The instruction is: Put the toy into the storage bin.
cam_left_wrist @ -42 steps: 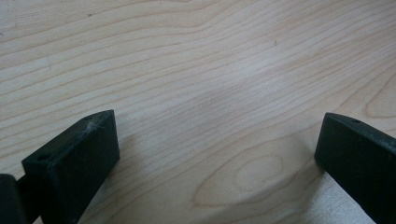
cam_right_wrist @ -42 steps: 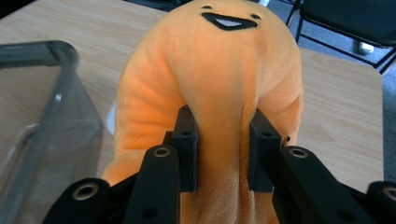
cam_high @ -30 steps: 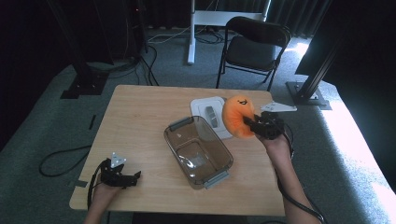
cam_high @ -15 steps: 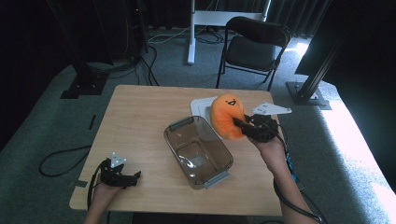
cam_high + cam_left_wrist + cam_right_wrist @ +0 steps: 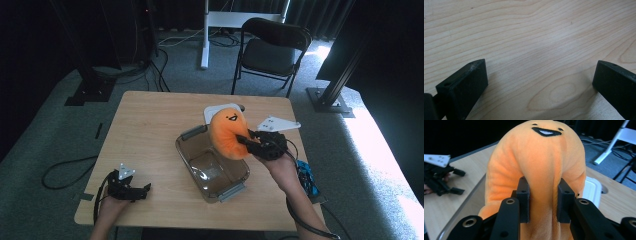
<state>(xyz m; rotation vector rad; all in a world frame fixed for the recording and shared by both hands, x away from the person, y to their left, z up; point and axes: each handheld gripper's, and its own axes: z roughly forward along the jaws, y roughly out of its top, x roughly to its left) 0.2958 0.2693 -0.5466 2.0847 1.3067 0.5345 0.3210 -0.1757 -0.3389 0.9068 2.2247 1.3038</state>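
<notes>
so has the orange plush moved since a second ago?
Yes. The orange plush, clamped in the right gripper, has shifted left, from over the white lid to above the clear container.

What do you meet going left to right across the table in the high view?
Left gripper → clear plastic tub → orange plush toy → right gripper, shut on the toy.

1 orange plush toy, 1 clear container, 1 white lid, 2 tongs, 1 wooden table, 1 folding chair
</notes>
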